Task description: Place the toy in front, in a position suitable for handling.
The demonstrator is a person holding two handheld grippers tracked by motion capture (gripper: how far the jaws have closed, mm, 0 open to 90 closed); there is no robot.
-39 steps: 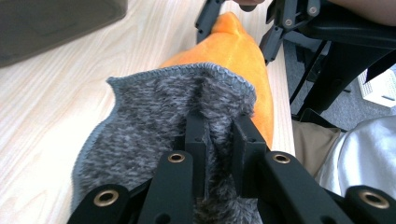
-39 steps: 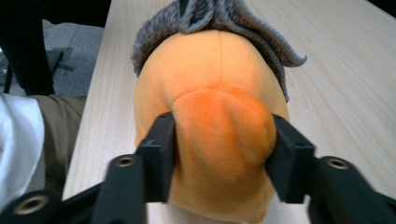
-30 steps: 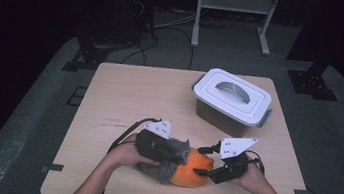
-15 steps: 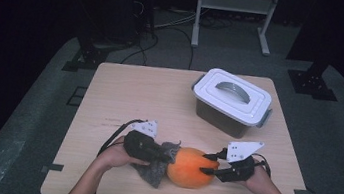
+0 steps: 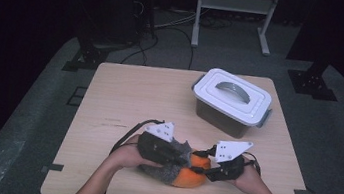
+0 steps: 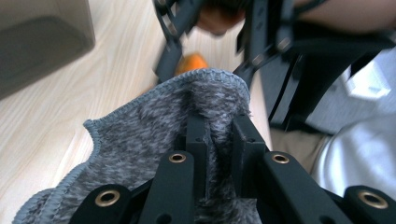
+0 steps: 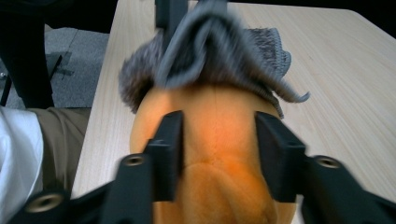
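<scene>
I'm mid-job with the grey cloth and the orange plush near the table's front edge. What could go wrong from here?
1. The left hand-held gripper pinches only a narrow fold of the grey fuzzy cloth, so a hard pull may slip it free.
2. The right hand-held gripper has just been opening around the orange plush; with a loose hold, the plush may shift as the cloth drags over it.
3. Both sit close to the front edge of the table, so the plush could be nudged off.

At the table's (image 5: 124, 96) near edge a cloth (image 5: 171, 163) drapes over a soft toy (image 5: 191, 176), between both claws; a lidded box (image 5: 232, 102) stands behind, to the right.
</scene>
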